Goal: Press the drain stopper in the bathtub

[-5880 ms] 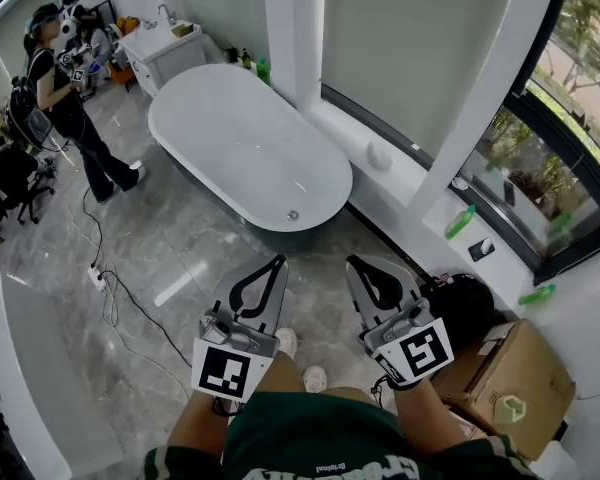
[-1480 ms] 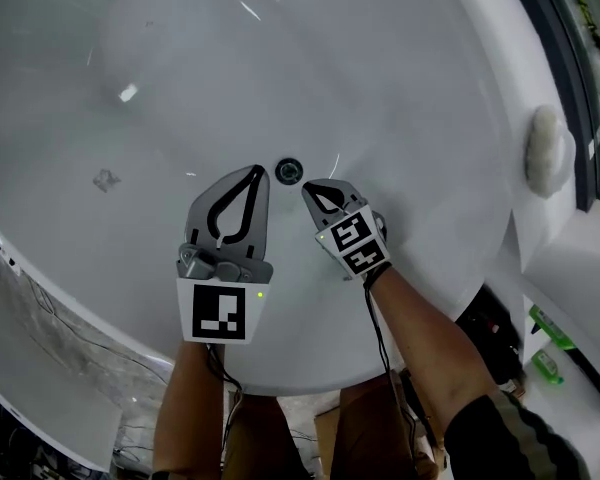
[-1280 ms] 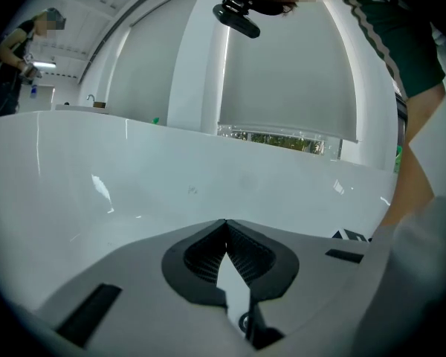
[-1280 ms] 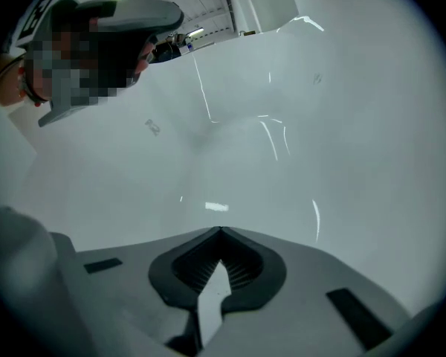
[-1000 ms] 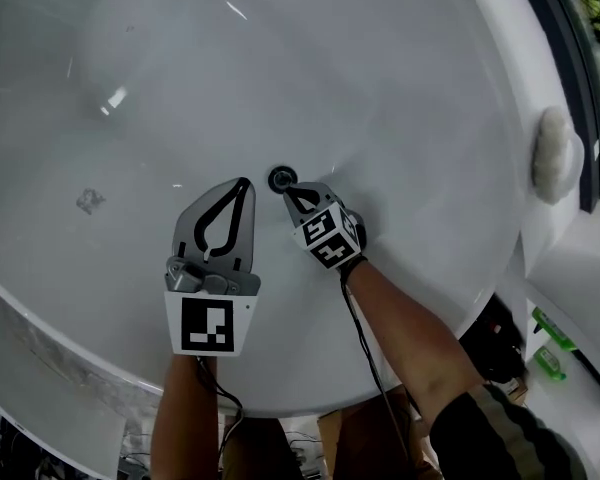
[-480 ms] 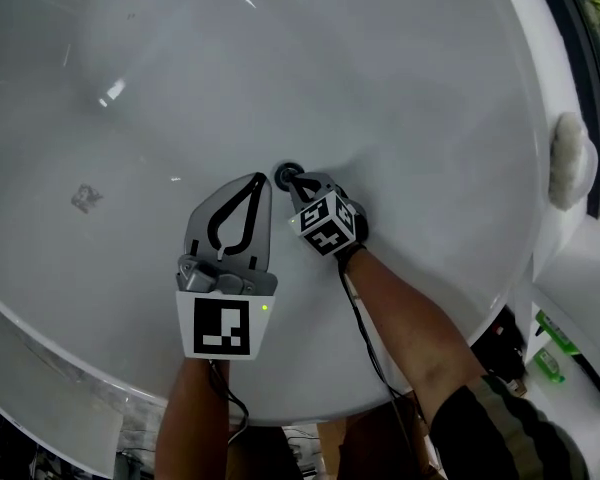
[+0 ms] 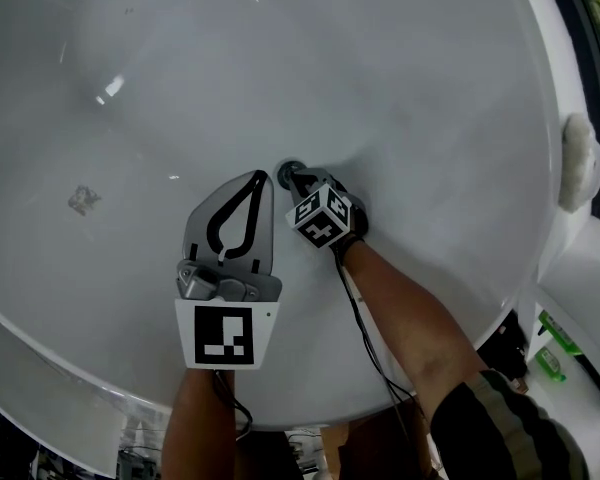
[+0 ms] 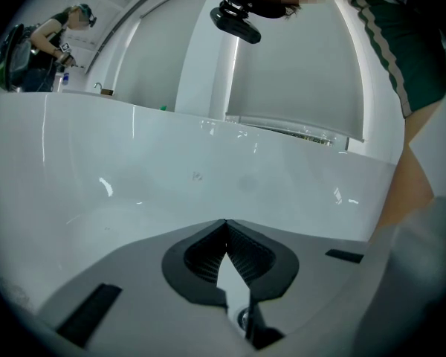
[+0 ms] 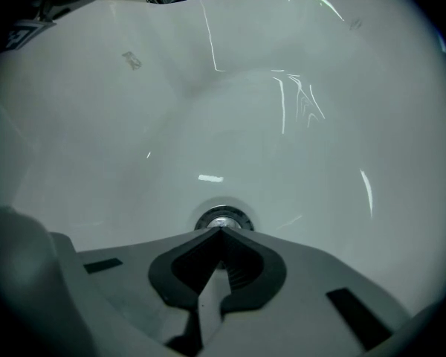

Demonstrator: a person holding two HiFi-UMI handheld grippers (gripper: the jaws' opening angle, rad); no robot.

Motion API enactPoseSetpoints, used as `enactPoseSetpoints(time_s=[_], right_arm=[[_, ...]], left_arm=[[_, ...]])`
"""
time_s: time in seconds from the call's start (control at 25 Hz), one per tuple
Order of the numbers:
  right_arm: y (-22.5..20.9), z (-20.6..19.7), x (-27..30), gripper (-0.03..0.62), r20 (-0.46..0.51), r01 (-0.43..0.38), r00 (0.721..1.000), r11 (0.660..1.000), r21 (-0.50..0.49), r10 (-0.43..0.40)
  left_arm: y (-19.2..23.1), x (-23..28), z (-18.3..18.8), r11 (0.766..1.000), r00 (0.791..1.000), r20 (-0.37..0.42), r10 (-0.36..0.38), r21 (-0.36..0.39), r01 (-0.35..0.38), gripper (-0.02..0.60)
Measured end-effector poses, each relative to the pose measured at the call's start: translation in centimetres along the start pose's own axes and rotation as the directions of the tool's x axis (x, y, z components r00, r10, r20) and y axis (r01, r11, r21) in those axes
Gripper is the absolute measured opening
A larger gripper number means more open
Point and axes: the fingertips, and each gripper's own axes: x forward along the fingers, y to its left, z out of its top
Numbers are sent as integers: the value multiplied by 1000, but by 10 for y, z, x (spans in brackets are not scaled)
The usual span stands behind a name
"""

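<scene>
The round chrome drain stopper (image 9: 221, 219) sits in a dark ring at the bottom of the white bathtub (image 7: 380, 78). My right gripper (image 7: 296, 179) is shut, with nothing between its jaws, and its closed tip rests on the stopper (image 7: 285, 174), covering most of it in the head view. In the right gripper view the tip (image 9: 221, 231) meets the stopper's near edge. My left gripper (image 7: 256, 176) hangs just left of the drain, shut and empty, its tip (image 8: 224, 223) pointing at the far tub wall.
A white sponge-like pad (image 7: 578, 173) lies on the tub's right rim. A small grey mark (image 7: 81, 201) shows on the tub floor at left. Green bottles (image 7: 560, 330) stand outside, lower right. A person (image 8: 41, 47) stands far off beyond the tub.
The right gripper has moved from beside the drain onto the stopper and tilted steeply down. The left gripper has stayed beside it, almost still.
</scene>
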Motion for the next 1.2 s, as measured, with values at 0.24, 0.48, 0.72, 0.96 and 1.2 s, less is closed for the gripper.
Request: enactPoseSetpoints(time_s=[0.24,0.48,0.72,0.96,1.2], right_arm=[[2,-3,6,15,-18,23,1000,1000,-9,-23],[2,-5,12,17,-109,75,991,997,-8,-76],[3,-6,12,17,-104,76,992,997,-20,-78],[2,-5,12,17,-95,70,993,998,5,-69],[1,-6,10,17,-81,71,994,997,5,-70]], left_arm=[[1,1,4,1000,1000,15,1,-3,-1,9],[-2,1,2,1000,1000,10,-6,-15,6,9],[-2,1,5,999,1000,16,-1,-32,2,9],[1,-1,7,1000,1000,19,11,-28,-10,9],[0,-1,7,1000,1000,18,19,-25,-18,9]])
